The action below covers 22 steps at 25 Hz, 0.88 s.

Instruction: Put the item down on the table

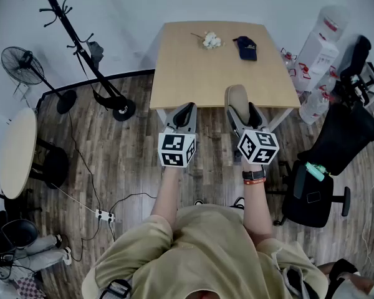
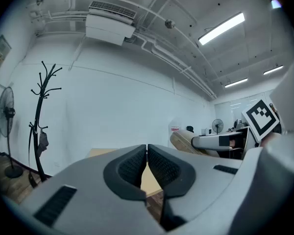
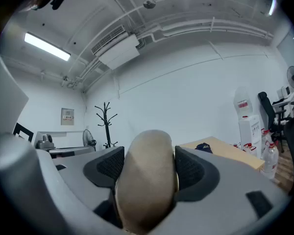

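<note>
Now R gripper [image 3: 149, 164] pinches tan rounded item [image 3: 147, 180], L gripper [image 2: 147, 156] jaws pressed together, empty, table [image 1: 193, 73] ahead

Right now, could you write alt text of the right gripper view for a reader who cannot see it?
The right gripper holds a beige rounded item between its jaws, filling the middle of the picture. Behind are a wooden table with a dark cap on it, a white wall and a coat stand.

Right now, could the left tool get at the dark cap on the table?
Probably yes. The left tool is shut and empty at the table's near edge, and only bare tabletop lies between it and the dark cap, far back; expect a long stretch.
</note>
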Each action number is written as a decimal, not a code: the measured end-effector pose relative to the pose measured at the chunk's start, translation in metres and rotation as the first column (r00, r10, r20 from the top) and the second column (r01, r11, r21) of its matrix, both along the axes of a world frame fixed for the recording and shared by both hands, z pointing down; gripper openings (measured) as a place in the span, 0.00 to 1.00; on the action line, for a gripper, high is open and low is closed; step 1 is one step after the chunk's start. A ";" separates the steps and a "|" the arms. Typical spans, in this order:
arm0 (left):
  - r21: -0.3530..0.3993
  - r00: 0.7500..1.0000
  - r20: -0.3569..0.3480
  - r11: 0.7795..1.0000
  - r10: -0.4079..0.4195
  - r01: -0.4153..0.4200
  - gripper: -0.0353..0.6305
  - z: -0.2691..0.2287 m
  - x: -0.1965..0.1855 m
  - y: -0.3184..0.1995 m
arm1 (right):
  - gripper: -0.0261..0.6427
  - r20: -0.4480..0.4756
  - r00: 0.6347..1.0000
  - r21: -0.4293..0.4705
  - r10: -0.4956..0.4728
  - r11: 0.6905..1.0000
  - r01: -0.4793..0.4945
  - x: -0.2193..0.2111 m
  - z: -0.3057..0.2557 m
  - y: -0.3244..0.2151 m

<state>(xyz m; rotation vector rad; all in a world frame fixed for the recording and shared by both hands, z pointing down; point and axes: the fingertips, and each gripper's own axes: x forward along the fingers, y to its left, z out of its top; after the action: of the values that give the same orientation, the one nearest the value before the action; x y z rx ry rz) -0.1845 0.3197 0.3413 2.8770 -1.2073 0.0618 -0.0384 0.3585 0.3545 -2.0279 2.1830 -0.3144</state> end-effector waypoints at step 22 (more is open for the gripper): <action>-0.030 1.000 0.004 0.999 -0.026 0.026 0.10 0.019 -0.010 -0.054 | 0.54 -0.033 0.999 -0.019 0.010 1.000 -0.011 -0.014 0.009 -0.056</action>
<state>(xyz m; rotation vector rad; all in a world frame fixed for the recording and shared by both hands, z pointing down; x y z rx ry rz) -0.1948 0.2657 0.3603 2.8360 -1.2330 0.0834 -0.0528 0.3025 0.3640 -2.0685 2.1961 -0.3043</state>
